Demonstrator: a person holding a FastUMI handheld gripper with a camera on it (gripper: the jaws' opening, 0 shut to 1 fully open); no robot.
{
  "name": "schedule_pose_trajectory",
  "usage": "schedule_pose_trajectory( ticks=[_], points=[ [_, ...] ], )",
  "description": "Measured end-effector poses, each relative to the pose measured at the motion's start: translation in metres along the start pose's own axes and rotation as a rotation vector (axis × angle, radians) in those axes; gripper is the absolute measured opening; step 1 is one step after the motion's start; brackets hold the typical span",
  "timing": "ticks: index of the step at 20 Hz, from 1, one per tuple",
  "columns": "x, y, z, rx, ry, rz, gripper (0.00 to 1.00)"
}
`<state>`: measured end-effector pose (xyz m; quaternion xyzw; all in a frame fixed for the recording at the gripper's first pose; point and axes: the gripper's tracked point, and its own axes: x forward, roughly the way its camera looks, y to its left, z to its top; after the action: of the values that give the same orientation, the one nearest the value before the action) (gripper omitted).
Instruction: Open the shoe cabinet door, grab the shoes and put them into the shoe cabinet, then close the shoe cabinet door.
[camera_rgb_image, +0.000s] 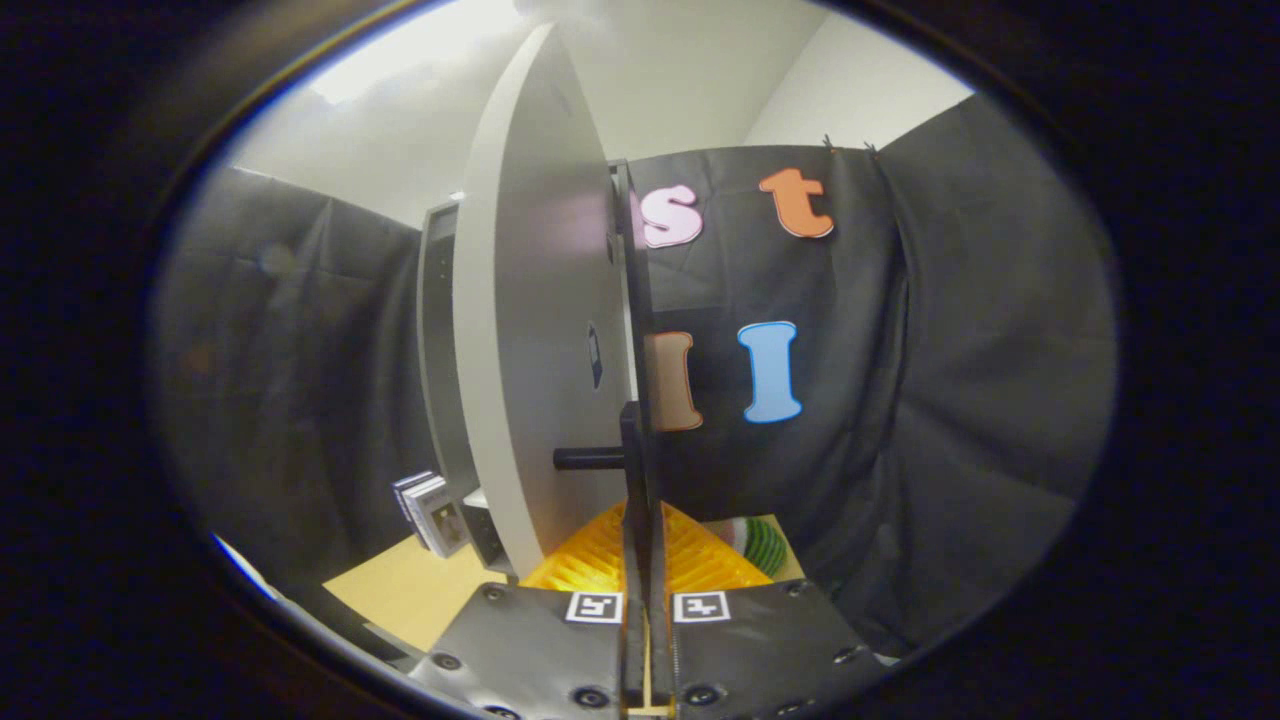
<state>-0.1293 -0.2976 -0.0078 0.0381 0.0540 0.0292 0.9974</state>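
- small boxes (432, 512) standing upright on the wooden bench (400, 590), near its far edge;
- a green striped ball (762, 543) at the bench's far right corner

Gripper-mounted fisheye, close against cabinet door (540, 330)

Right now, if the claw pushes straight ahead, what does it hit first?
The claw is already closed on the cabinet door's edge. Straight ahead lies only that edge and its dark handle; depth beyond is unclear.
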Motion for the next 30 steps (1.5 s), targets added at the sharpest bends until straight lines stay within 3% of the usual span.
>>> schedule_pose_trajectory(
  ticks=[4, 6, 9, 14, 15, 21, 28, 30],
  points=[
    [-0.029, -0.001, 0.0, -0.047, -0.017, -0.061, 0.04],
    [-0.045, 0.024, -0.013, -0.004, 0.009, -0.012, 0.02],
    [-0.06, 0.043, -0.032, 0.01, 0.03, -0.028, 0.03],
    [-0.044, 0.1, -0.083, -0.007, 0.086, -0.081, 0.07],
    [-0.094, 0.061, -0.093, -0.017, 0.101, -0.09, 0.07],
    [-0.035, 0.131, -0.178, 0.088, 0.271, -0.114, 0.14],
    [0.009, 0.165, -0.308, -0.002, 0.475, -0.211, 0.36],
    [0.012, 0.167, -0.35, 0.012, 0.574, -0.217, 0.38]
  ],
)
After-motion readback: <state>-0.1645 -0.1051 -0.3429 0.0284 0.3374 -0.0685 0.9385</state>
